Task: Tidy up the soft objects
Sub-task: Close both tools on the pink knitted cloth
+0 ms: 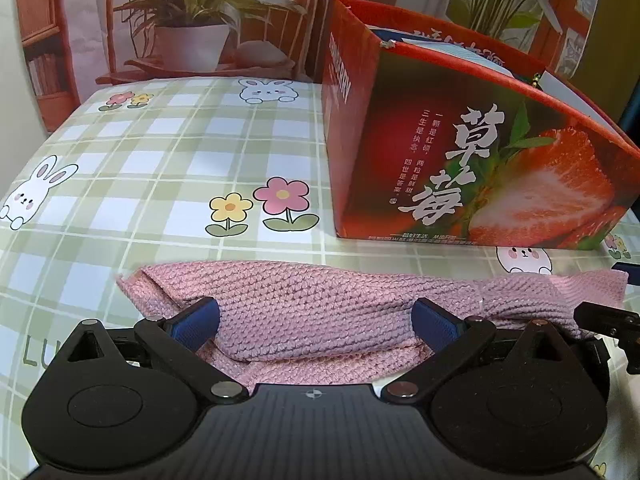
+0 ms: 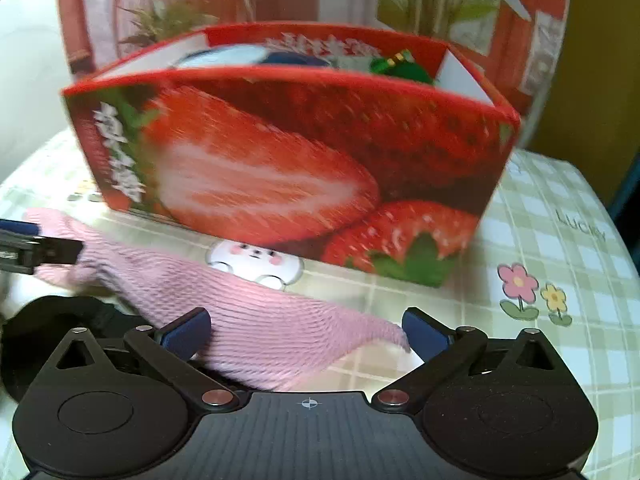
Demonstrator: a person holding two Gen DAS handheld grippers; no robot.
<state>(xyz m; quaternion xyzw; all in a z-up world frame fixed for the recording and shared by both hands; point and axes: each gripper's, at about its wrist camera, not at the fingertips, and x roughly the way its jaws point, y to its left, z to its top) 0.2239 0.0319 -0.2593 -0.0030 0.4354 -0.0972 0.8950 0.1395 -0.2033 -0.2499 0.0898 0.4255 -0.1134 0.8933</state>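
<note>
Pink knitted cloth (image 1: 320,312) lies across the lower middle of the left wrist view, on a checked tablecloth (image 1: 160,152) printed with rabbits and flowers. The left gripper (image 1: 316,320) stands with its jaws wide apart, one blue pad (image 1: 198,320) on each side of a raised fold of the cloth, and it does not squeeze the cloth. A red strawberry box (image 1: 460,160) stands in the upper right of the frame, just behind the cloth, with some things inside that I cannot make out. At the right edge a black part of the other gripper shows beside the end of the cloth.

In the right wrist view, which is blurred, the same cloth (image 2: 256,320) runs from the left edge down to the lower middle. The right gripper (image 2: 308,332) is also spread wide, and the corner of the cloth lies between its blue pads (image 2: 424,332), loose, not clamped. The box (image 2: 300,160) fills the middle of the frame, behind the cloth. The tablecloth (image 2: 560,220) shows at the right.
</note>
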